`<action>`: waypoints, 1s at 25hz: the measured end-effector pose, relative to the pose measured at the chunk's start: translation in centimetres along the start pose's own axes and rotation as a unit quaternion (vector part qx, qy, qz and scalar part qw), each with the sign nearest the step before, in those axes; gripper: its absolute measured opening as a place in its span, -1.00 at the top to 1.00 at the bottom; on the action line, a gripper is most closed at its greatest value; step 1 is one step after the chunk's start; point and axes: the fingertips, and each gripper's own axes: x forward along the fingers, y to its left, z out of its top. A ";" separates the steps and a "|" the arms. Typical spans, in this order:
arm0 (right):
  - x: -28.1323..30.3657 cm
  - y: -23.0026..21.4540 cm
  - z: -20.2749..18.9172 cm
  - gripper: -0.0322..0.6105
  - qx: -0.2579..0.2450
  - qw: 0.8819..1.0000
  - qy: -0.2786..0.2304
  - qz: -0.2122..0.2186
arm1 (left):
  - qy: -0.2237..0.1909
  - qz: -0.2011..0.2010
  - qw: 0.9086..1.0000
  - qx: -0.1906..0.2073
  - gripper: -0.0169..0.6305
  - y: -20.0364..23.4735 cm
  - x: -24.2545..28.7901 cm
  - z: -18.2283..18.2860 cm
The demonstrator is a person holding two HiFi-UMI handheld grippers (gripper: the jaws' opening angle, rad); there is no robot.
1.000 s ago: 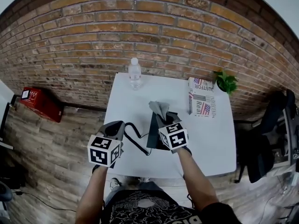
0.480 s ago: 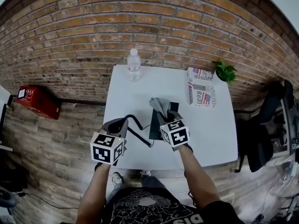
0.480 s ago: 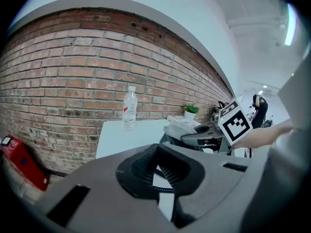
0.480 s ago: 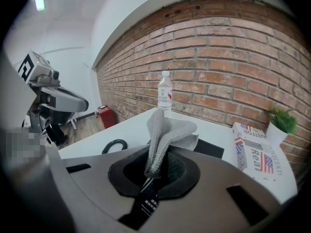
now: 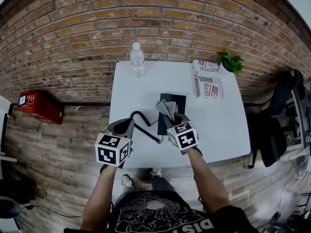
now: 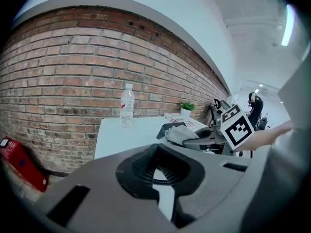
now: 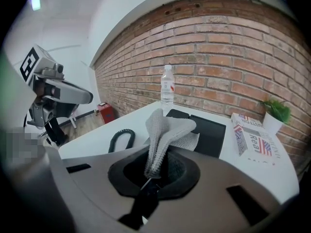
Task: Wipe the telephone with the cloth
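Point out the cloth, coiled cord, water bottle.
cloth (image 7: 158, 135): right gripper view, raised fold
coiled cord (image 7: 122, 131): right gripper view, top of loop
water bottle (image 5: 137, 61): head view, body

The white worktop (image 5: 141, 93) stands with its far edge against a brick wall. A clear bottle (image 5: 137, 60) stands upright near that far edge, left of the middle. At the far right corner sits a small potted plant (image 5: 231, 62), with a flag-printed box (image 5: 208, 79) lying flat just beside it. A flat black phone base (image 5: 172, 101) lies near the middle. A black coiled cord (image 5: 143, 123) lies on the bare top just left of the base.
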 end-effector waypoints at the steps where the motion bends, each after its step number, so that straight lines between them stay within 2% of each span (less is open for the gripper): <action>1: -0.2 0.2 -0.3 0.86 0.002 1.000 0.002 -0.001 | 0.001 -0.002 1.000 0.000 0.93 -0.1 -0.2 -0.2; 25: -1.6 4.6 -5.2 0.86 0.048 0.998 0.034 -0.023 | 0.014 -0.052 0.998 0.017 0.93 0.1 -2.1 -2.4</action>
